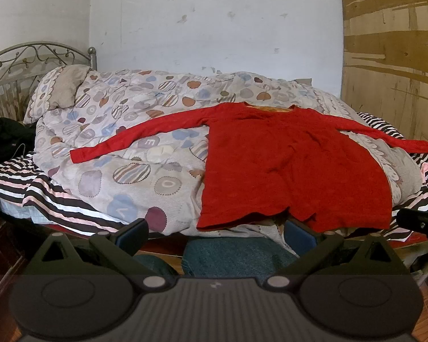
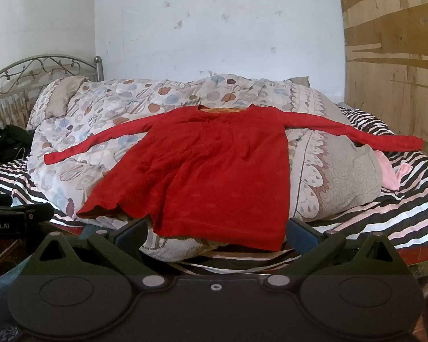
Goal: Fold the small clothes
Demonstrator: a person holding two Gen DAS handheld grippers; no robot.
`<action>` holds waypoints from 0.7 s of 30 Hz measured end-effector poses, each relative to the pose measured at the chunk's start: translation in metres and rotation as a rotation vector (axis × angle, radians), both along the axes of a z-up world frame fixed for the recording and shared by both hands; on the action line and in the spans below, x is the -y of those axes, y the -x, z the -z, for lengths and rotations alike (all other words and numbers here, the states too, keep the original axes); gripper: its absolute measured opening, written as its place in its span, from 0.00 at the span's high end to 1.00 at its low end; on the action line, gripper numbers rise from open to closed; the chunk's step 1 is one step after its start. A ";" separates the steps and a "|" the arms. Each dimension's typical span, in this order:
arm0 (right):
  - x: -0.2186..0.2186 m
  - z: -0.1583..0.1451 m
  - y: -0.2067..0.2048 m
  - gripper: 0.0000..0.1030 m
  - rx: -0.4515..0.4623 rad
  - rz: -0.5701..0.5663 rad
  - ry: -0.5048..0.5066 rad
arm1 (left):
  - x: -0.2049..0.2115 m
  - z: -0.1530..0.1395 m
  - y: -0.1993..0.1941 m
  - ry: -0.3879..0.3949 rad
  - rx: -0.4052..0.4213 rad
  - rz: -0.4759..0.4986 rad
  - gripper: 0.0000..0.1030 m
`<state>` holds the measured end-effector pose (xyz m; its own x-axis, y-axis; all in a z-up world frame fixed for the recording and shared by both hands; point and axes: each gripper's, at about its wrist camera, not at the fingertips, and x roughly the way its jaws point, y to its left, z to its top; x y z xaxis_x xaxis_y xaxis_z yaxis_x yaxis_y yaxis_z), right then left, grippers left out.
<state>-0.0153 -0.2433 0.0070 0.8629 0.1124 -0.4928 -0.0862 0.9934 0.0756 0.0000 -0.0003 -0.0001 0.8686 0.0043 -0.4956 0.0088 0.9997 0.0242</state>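
Observation:
A red long-sleeved shirt (image 1: 294,165) lies spread flat on a patterned duvet, neck away from me, both sleeves stretched out sideways. The right wrist view shows the same shirt (image 2: 214,171) more centred. My left gripper (image 1: 216,233) stands open below the shirt's hem, short of the bed edge, with nothing between its fingers. My right gripper (image 2: 216,233) is open too, its jaws wide on either side of the hem's near edge, not touching the cloth. The right gripper's tip (image 1: 419,219) shows at the right edge of the left view.
The patterned duvet (image 1: 122,148) is heaped on a bed with a black, white and pink striped sheet (image 2: 385,216). A metal headboard (image 1: 22,62) stands at left, dark clothes (image 1: 5,136) beside it. A pink garment (image 2: 391,173) lies at right. A wooden panel (image 2: 393,65) lines the right side.

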 end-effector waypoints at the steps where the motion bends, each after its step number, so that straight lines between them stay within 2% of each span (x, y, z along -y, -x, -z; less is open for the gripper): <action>1: 0.000 0.000 0.000 0.00 0.000 0.001 -0.001 | 0.000 0.000 0.000 0.000 -0.001 -0.001 0.00; 21: 0.000 0.001 0.000 0.00 -0.005 -0.001 0.000 | 0.000 0.000 0.000 0.000 -0.002 -0.001 0.00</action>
